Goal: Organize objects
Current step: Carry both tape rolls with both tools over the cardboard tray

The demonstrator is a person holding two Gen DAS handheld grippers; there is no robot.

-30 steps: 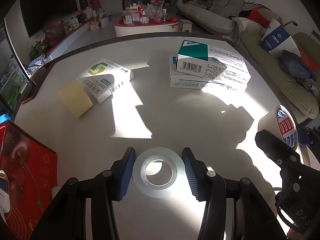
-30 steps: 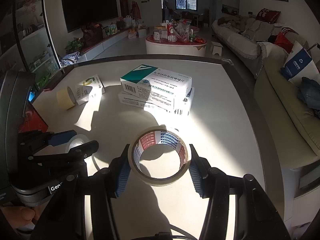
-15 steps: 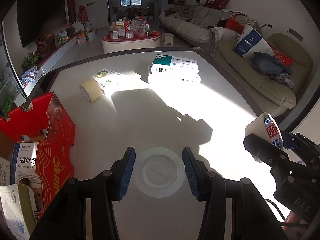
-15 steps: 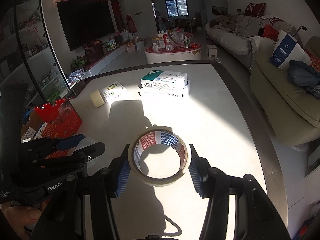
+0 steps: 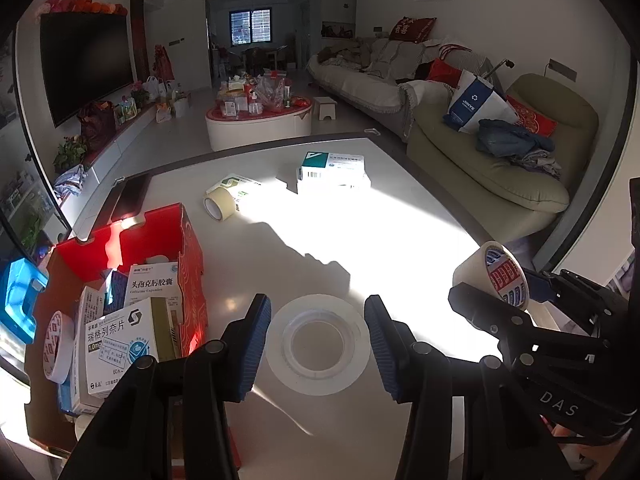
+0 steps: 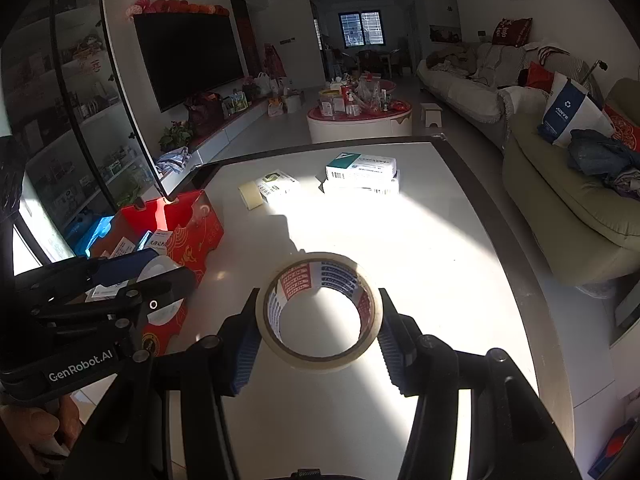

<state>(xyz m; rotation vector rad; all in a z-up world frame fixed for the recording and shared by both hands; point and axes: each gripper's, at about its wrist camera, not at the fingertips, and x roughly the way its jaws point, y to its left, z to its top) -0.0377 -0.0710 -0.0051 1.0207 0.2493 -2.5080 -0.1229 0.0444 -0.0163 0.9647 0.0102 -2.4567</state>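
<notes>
Sunlit living room: a dark television on the left wall, sofas along the right, window far back.

Clear tape roll. Beige tape roll, red-and-blue printed core. Red cardboard box, gold swirl pattern. White medicine boxes, teal corner. White worktop. Blue ribbed gripper pads.

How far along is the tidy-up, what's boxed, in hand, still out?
Boxed: several medicine boxes and a tape roll stand in the red box. In hand: left gripper is shut on the clear tape roll; right gripper is shut on the printed tape roll. Left on the table: beige tape roll, green-marked box, two stacked teal boxes.
</notes>
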